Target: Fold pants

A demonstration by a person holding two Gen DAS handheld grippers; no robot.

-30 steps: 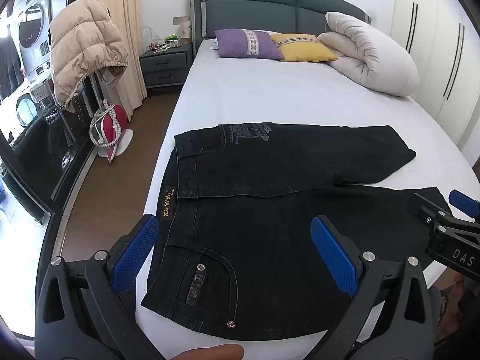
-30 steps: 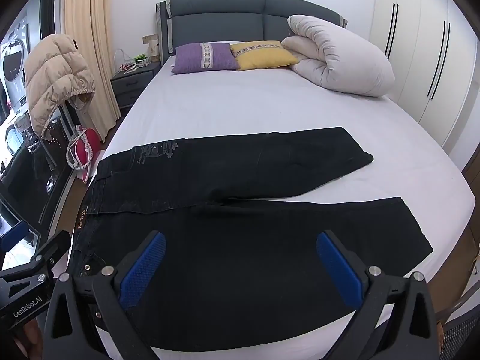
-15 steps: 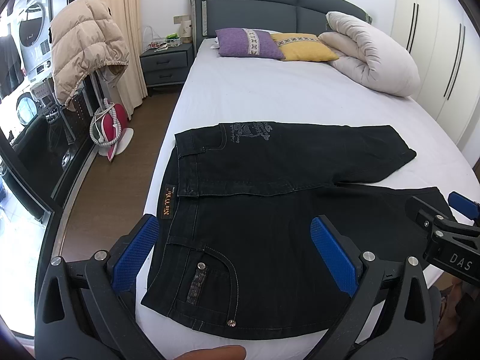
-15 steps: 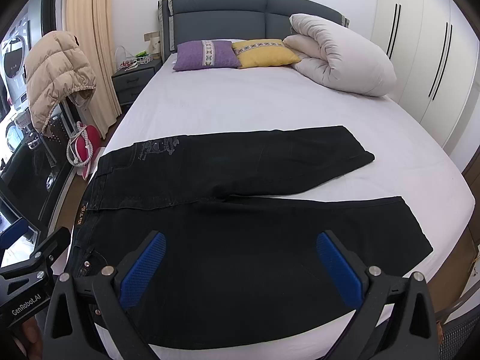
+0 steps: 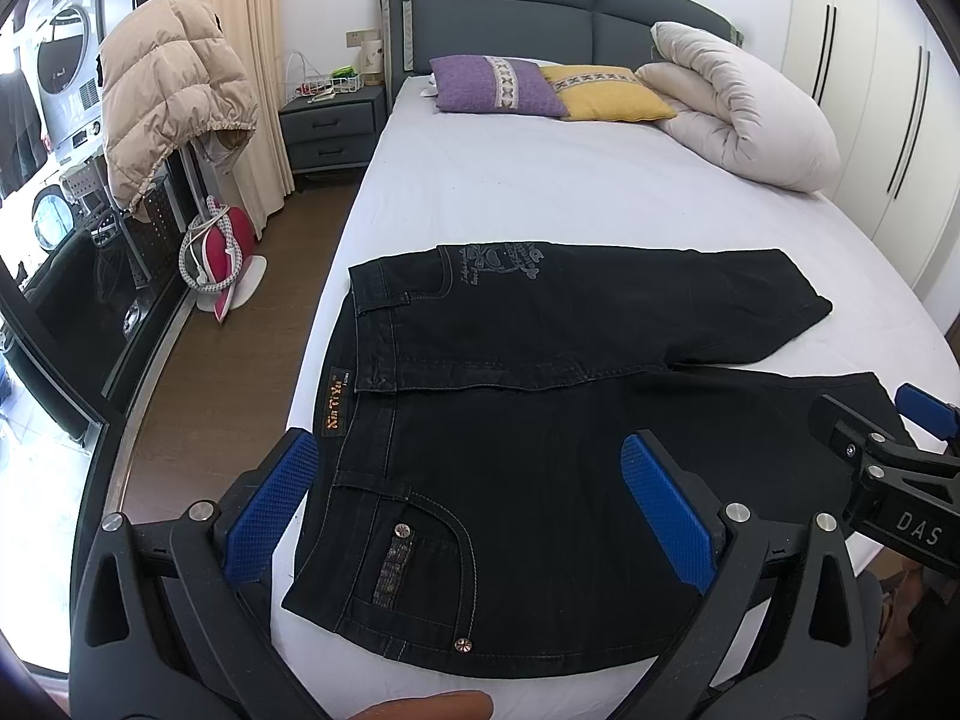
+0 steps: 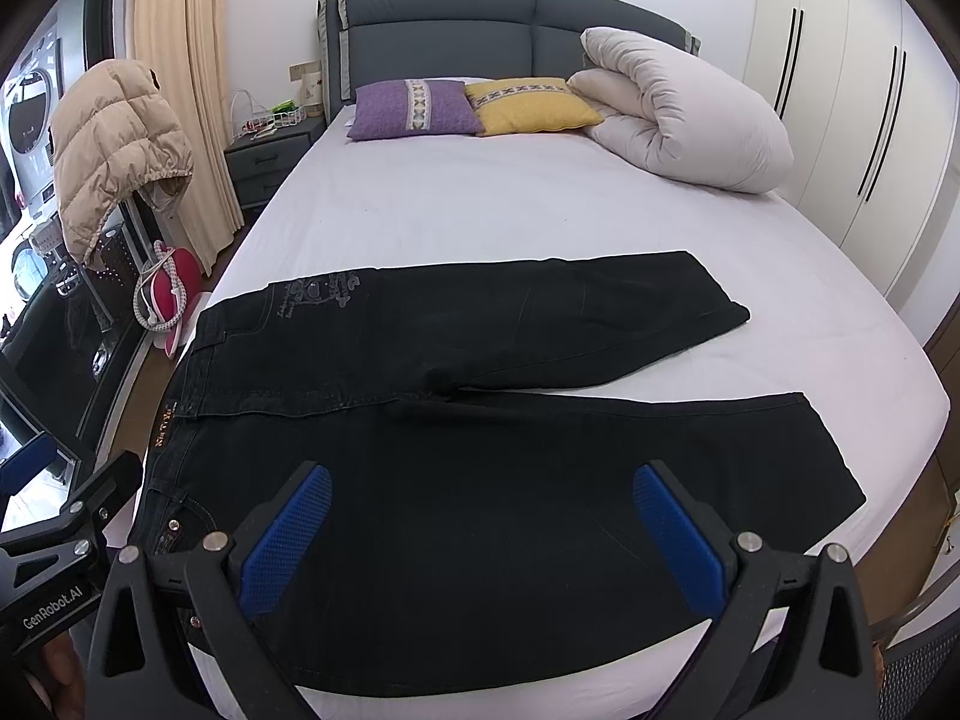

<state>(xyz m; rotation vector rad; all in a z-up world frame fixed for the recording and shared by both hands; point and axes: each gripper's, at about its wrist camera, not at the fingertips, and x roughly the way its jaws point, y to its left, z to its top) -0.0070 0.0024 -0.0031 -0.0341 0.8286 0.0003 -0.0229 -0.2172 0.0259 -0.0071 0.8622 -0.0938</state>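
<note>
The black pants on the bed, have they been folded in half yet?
No: the black pants lie flat on the white bed with both legs spread apart, and neither gripper touches them.

You cannot see the near hem of the black pants [image 6: 540, 480], which your right gripper [image 6: 480, 531] covers, the orange waist label [image 5: 333, 407] is too small to read, and the nightstand basket [image 5: 327, 84] holds indistinct items.
</note>
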